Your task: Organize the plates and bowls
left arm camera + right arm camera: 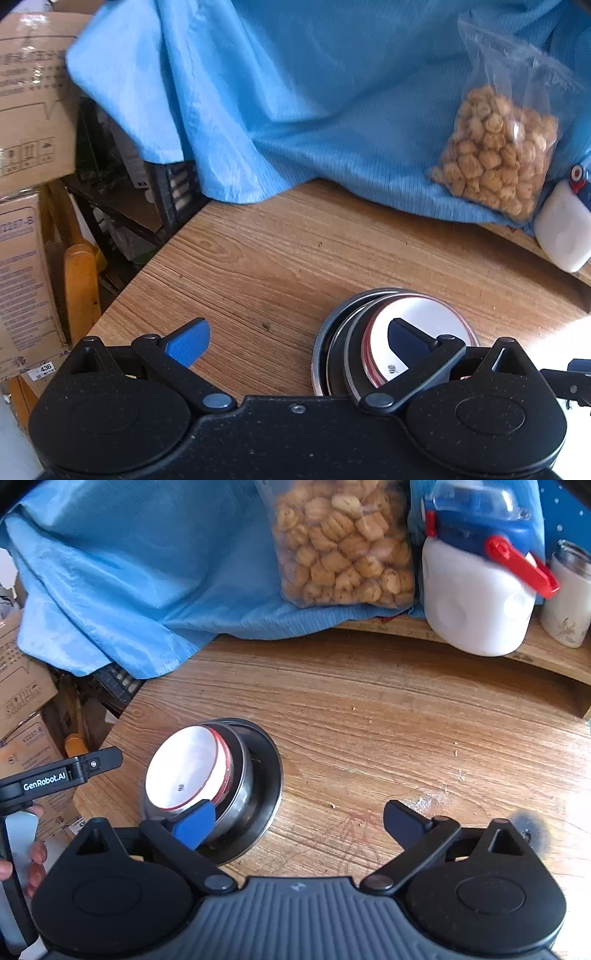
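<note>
Item: nested dish stack, wooden table [369,709], near its left edge.

I have the white bowl [184,766] sitting tilted in a steel bowl [242,794], on a dark plate [271,786], nested presumably to save room. My left gripper [299,339] and right gripper [299,821] are both spread wide and empty; I judge the stack released. Blue cloth [295,92] and snack bag [343,542] lie behind.

White bowl [184,768] with red outer band, tilted, nested in steel bowl [240,797], both on dark steel plate [271,775]; stack sits at surface's 9 o'clock edge.
</note>
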